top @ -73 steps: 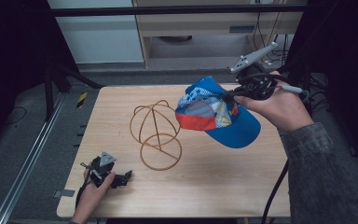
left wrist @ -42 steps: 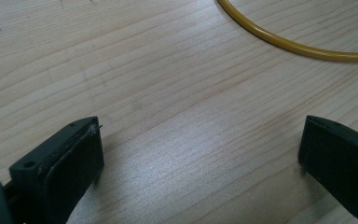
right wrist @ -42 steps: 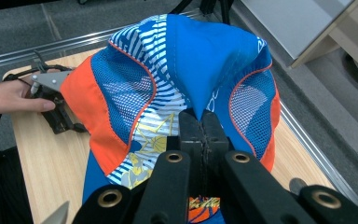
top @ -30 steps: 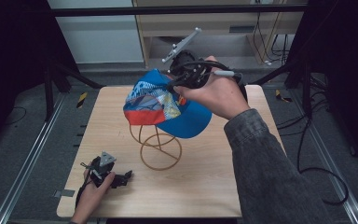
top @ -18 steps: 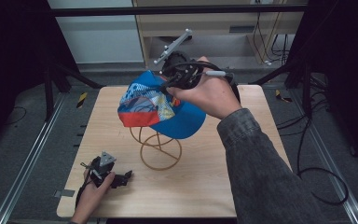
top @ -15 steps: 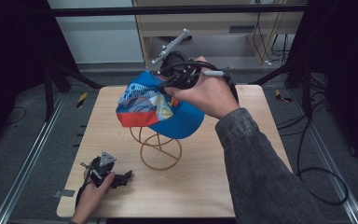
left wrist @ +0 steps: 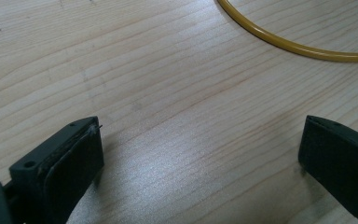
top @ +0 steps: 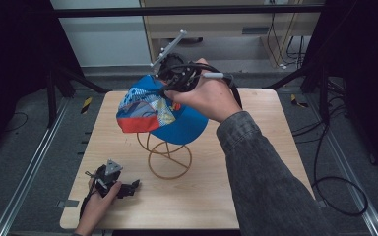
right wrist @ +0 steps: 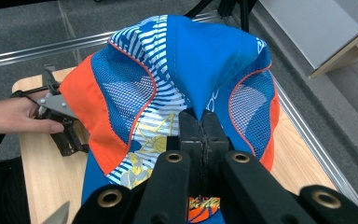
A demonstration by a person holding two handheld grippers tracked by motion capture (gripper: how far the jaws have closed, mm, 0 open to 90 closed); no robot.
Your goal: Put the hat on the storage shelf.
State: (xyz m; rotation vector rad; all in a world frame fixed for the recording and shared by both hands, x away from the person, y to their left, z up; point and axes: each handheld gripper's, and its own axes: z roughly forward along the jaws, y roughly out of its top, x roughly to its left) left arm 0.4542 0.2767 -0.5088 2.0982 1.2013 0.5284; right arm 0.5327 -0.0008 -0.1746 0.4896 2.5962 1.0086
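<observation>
Step in hand: judged to be setting the blue, orange and patterned fabric baseball cap (top: 160, 110) over the yellow wire dome-shaped hat stand (top: 167, 156) on the pale wooden table (top: 256, 162)
Right gripper (top: 170, 83): jaws pressed together, pinching a peaked fold of the cap's blue crown fabric; in the right gripper view the pinch (right wrist: 200, 122) sits at the crown's top seam, cloth draping away on both sides
Cap position: hangs from the pinch, above and partly covering the top of the wire stand; the orange rim and striped mesh panel face the table's left side; the stand's ring base and lower loops are visible below the cap
Contact: whether the cap's inside already touches the wire dome cannot be told from these views
Left gripper (top: 110, 179): lies at the table's near-left corner under the person's left hand (top: 98, 204), jaws spread wide with bare wood between them; an arc of the yellow base ring (left wrist: 289, 44) lies just ahead
How to do it well: centre the cap's opening over the dome's apex before lowering; keep the crown pinched high so the rim hangs open and level; descend straight, not sideways, since the light stand could likely tip or slide
Release: judged best only once the cap's weight rests on the wire
Risk: the rim catching one wire loop and seating the cap crooked
</observation>
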